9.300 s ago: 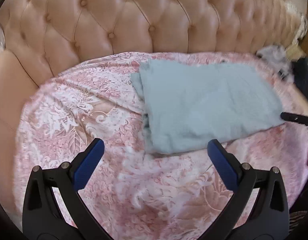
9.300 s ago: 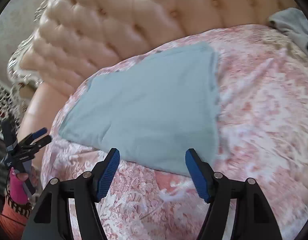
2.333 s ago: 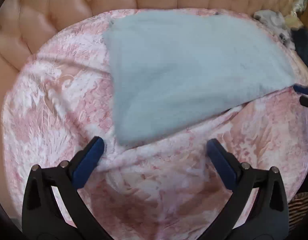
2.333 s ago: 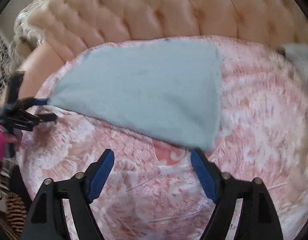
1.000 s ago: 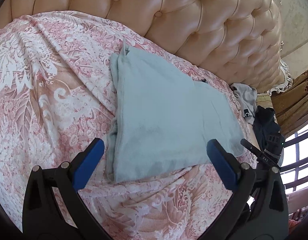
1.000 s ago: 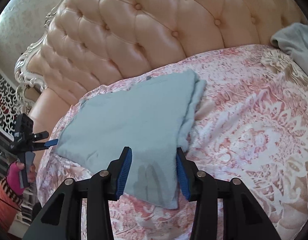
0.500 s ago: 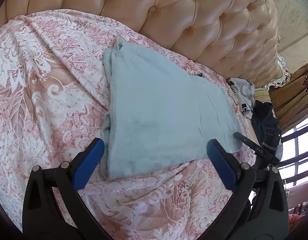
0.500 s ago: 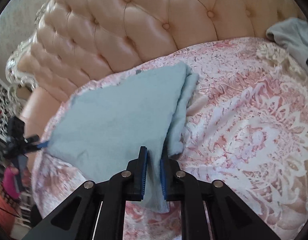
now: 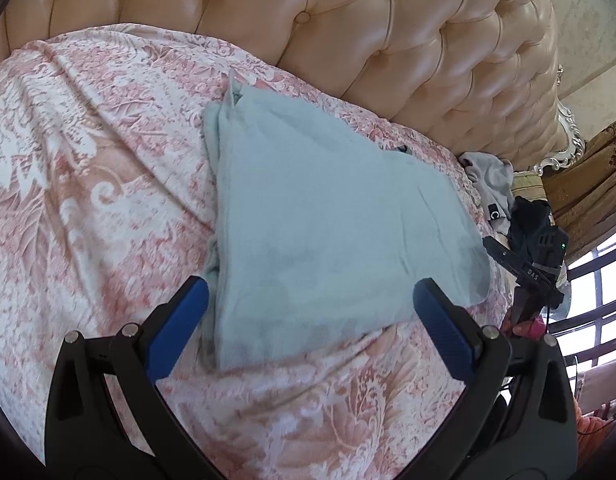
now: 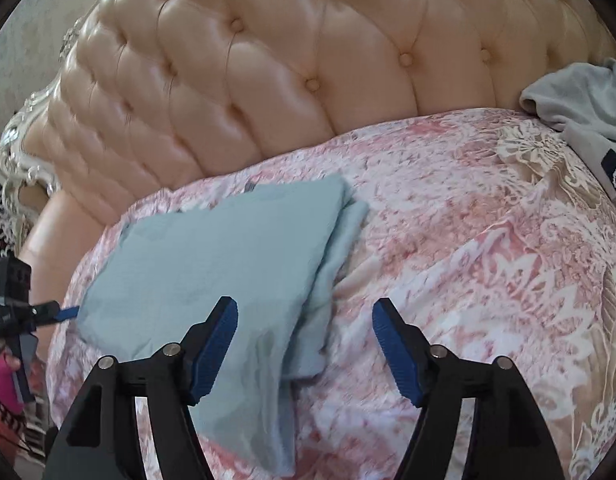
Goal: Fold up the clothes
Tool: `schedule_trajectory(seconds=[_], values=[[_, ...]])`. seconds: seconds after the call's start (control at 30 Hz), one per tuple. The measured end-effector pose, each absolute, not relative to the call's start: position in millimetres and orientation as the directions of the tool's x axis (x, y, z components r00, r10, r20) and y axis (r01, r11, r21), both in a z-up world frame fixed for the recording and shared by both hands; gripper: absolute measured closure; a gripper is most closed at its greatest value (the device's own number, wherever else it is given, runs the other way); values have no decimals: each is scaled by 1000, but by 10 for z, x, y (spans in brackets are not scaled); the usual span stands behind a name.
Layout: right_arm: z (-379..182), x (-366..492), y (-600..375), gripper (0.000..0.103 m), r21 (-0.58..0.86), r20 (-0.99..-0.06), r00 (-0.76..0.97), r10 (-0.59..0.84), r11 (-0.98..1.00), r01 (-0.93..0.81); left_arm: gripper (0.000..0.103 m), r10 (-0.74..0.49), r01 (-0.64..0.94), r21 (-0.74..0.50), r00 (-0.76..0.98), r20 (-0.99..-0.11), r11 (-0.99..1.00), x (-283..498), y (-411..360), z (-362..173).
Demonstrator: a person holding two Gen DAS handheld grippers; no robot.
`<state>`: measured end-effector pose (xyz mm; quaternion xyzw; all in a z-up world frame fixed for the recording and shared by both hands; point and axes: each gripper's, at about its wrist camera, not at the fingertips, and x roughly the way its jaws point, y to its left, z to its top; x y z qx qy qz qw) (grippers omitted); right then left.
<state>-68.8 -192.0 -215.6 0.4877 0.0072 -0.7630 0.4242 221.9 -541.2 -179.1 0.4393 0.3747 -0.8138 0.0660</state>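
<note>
A light blue garment (image 9: 327,220), folded into a rough rectangle, lies on the pink floral bedspread (image 9: 88,200) in front of the headboard. My left gripper (image 9: 311,326) is open wide, its blue pads either side of the garment's near edge without touching it. In the right wrist view the garment (image 10: 228,248) has its near corner lying loose between the pads of my right gripper (image 10: 306,344), whose jaws are opening and press on nothing. The right gripper (image 9: 495,250) also shows at the garment's right corner, and the left gripper (image 10: 64,313) at its left corner.
A tufted peach headboard (image 10: 308,60) stands right behind the garment. A grey garment (image 10: 579,96) and a dark one (image 9: 527,216) lie at the bed's right end. A curtain and window bars (image 9: 595,280) are beyond that. A hand (image 10: 4,372) holds the left gripper.
Half a second ago my right gripper was shut on the garment's corner; it has since opened and let go, and the corner has dropped onto the bedspread. The left gripper has stayed open.
</note>
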Motion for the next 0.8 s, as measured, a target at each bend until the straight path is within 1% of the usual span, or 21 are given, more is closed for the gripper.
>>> schedule_trajectory(seconds=[0.17,0.3,0.33,0.4,0.43,0.47,0.63,0.7,0.8], values=[[-2170,-592,-2022,32,398,-741,-141,-656,-598,696,0,224,441,-546,-594,-773,-712,2076,-5420,-1848],[-2240,-562,-2096,33,391,-758,-111,-642,-584,711,0,224,434,-536,-587,-778,-724,2062,-5411,-1851],[-2251,-569,-2089,34,393,-759,-110,-641,-586,708,0,226,432,-539,-588,-776,-723,2069,-5415,-1852],[-2261,-593,-2047,56,422,-749,-92,-656,-580,696,0,228,430,-537,-586,-778,-726,2074,-5424,-1854],[-2258,-604,-2019,77,446,-738,-78,-670,-571,689,0,227,431,-534,-584,-780,-728,2074,-5429,-1857],[-2252,-609,-1995,83,455,-732,-73,-677,-566,688,0,224,432,-529,-581,-783,-730,2069,-5434,-1860],[-2268,-622,-1998,91,439,-749,-77,-658,-580,686,0,203,425,-500,-573,-794,-755,2043,-5449,-1828],[-2234,-600,-2012,92,420,-751,-97,-653,-586,693,0,173,415,-453,-558,-812,-789,2006,-5467,-1781],[-2115,-552,-2008,93,415,-726,-126,-676,-577,704,0,109,390,-357,-531,-840,-849,1953,-5532,-1709]])
